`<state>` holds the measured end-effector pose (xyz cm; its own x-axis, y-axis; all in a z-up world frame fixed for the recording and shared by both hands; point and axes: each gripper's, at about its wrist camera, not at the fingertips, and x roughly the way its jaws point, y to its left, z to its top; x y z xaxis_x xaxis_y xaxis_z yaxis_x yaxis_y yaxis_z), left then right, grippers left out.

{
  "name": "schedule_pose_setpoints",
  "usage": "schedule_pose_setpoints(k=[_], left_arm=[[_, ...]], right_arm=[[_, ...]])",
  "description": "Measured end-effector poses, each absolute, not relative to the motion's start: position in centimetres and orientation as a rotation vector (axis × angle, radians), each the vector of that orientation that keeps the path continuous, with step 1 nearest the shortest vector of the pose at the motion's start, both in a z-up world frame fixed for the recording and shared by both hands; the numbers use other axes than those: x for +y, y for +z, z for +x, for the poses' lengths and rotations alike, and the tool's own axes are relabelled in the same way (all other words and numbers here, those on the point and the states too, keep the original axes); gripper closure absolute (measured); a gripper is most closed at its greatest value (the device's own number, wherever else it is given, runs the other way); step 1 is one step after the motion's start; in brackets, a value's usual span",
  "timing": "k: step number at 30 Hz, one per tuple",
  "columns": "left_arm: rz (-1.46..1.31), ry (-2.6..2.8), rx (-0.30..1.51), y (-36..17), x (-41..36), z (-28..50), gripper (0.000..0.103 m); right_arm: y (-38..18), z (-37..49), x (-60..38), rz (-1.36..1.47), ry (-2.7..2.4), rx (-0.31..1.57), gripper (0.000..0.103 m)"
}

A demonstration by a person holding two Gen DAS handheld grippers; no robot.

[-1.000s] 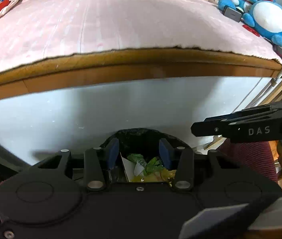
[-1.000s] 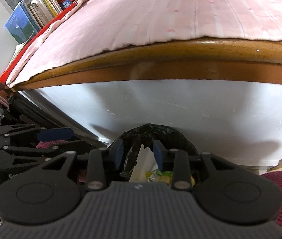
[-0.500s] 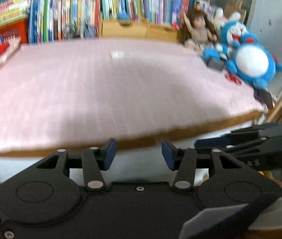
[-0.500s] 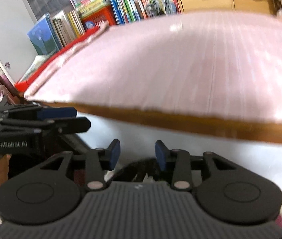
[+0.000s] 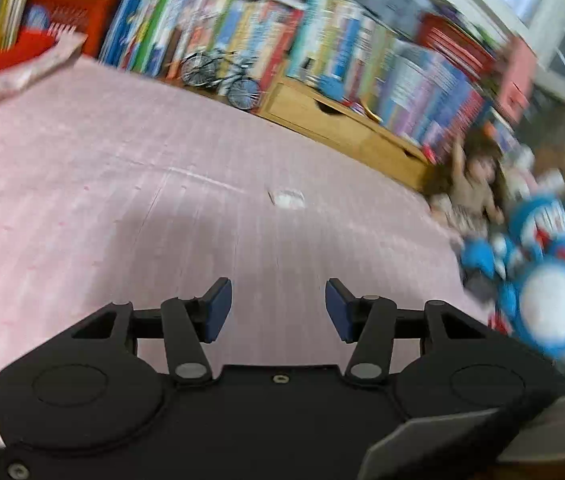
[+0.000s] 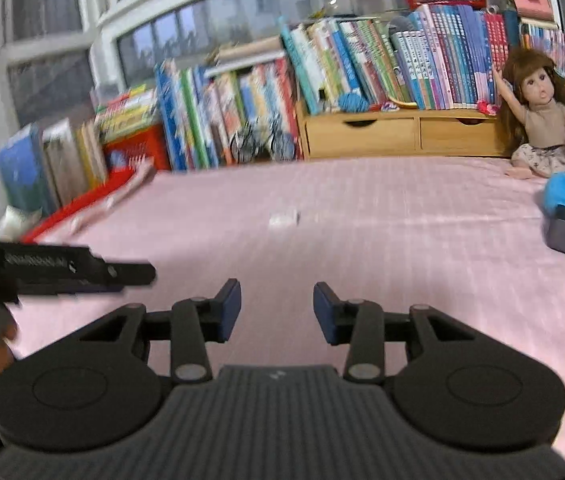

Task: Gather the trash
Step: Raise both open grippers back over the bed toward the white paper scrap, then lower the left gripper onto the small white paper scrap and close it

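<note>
Hovering over the pink bed (image 6: pixel 402 216), both tongs, left (image 5: pixel 278 306) and right (image 6: pixel 277 310), spread and empty; left just opened wider. White scrap (image 6: pixel 283 218) lies mid-bed, well ahead of both.

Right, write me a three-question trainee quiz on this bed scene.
1. True or false: the left gripper holds something.
2. The white scrap lies on: A) the pink bed cover, B) the wooden drawers, C) the books.
3. Fill in: the doll sits beside the wooden ____.

Key: 1 false, both it and the right gripper stand open and empty; 2 A; 3 drawers.
</note>
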<state>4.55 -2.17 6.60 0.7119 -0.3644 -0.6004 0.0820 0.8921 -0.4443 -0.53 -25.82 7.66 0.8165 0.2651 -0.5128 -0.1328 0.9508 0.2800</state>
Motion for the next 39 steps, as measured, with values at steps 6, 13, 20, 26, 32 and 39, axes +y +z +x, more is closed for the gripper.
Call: schedule_pose_setpoints(k=[6,13,20,26,32,39], left_arm=[[-0.554,-0.121,0.730,3.8,-2.3,11.6,0.060],[-0.655,-0.083,0.725,1.3,-3.2,17.7,0.074],[-0.677,-0.068,0.745,-0.3,-5.0,21.8,0.078],[-0.703,-0.091,0.749,-1.3,-5.9,23.1,0.079],[-0.706,-0.150,0.758,-1.4,-6.1,22.9,0.080],[-0.707,-0.179,0.753,-0.9,-5.7,21.6,0.088]], right_arm=[[4.9,7.6,-28.7,0.587,0.222,0.649,0.075],[1.1,15.0,-29.6,0.766,0.208,0.709,0.085],[0.1,19.9,-28.9,0.734,0.197,0.719,0.086],[-1.2,21.3,-28.0,0.720,0.209,0.779,0.086],[-1.7,20.7,-26.7,0.691,0.284,0.820,0.087],[-1.1,19.4,-26.1,0.634,0.315,0.823,0.091]])
